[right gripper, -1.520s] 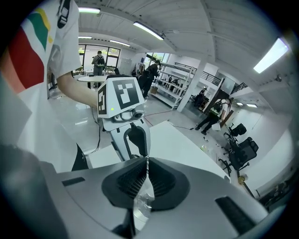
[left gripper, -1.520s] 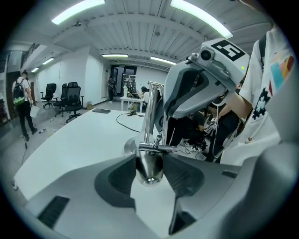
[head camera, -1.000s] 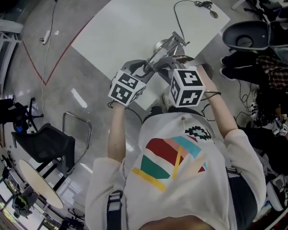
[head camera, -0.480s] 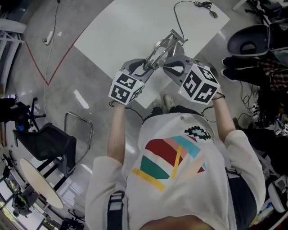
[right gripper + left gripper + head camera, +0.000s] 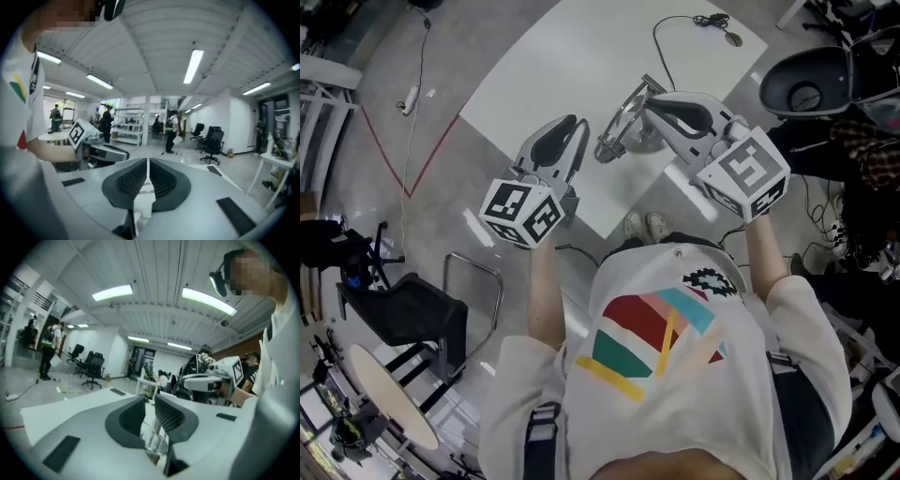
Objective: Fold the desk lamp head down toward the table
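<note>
The chrome metal desk lamp (image 5: 621,131) looks folded low on the white surface (image 5: 553,56) between my left claw (image 5: 572,127), released with jaws just narrowing on nothing, and my empty, clenched right claw (image 5: 652,103), so I judge only pulling clear remains

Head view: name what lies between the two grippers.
In the head view, the metal desk lamp lies between left gripper and right gripper. The left gripper's jaws have just been closing, nothing between them.

Desk lamp (image 5: 617,131): shiny bare metal. Table (image 5: 553,66): smooth matt white. Floor (image 5: 412,225): glossy grey.
</note>
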